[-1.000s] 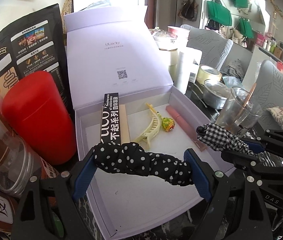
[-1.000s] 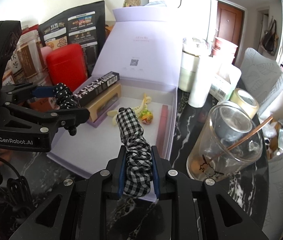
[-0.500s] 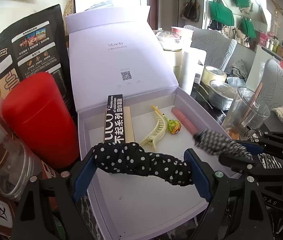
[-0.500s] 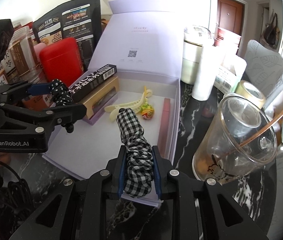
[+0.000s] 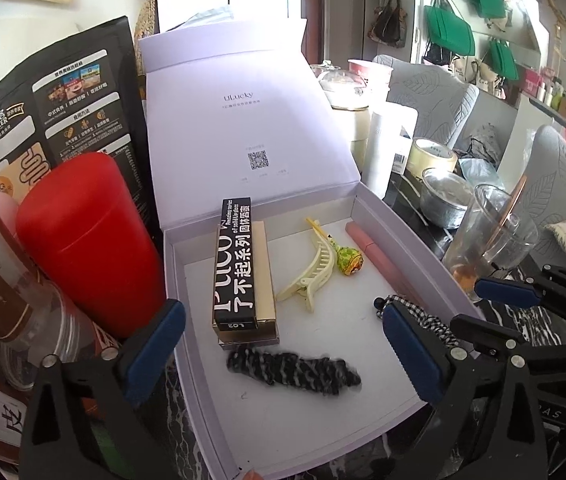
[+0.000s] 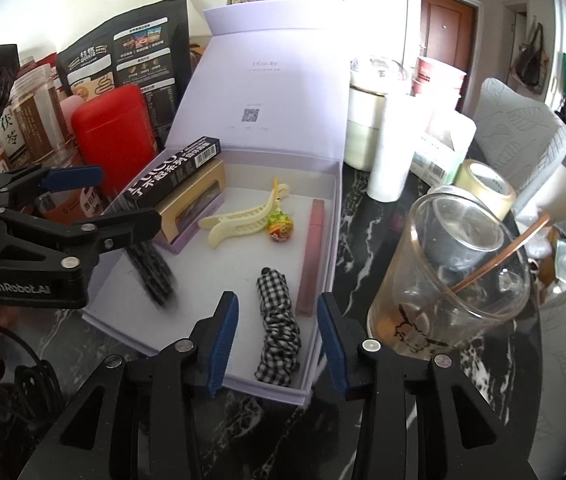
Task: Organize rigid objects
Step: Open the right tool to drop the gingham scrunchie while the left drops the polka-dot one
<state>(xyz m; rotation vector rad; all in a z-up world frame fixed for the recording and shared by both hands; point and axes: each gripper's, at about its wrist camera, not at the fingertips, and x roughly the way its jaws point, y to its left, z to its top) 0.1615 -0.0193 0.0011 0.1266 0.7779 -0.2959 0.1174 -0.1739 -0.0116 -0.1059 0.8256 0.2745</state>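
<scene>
Both scrunchies are judged delivered: the polka-dot scrunchie (image 5: pixel 293 368) lies blurred at lower centre of the lavender box (image 5: pixel 415 236), the checked scrunchie (image 6: pixel 277 320) at its lower right. The left claw (image 5: pixel 283 356) and right claw (image 6: pixel 277 340) are opening, nothing gripped. Little seems left.

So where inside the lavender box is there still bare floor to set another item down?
Bare floor lies along the box's front edge, below the polka-dot scrunchie, and between it and the gingham scrunchie. The back half is crowded: black carton, hair clip, lollipop, pink tube.

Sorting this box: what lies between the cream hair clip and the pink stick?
A wrapped lollipop beside the cream hair clip, left of the pink stick; right wrist view.
</scene>
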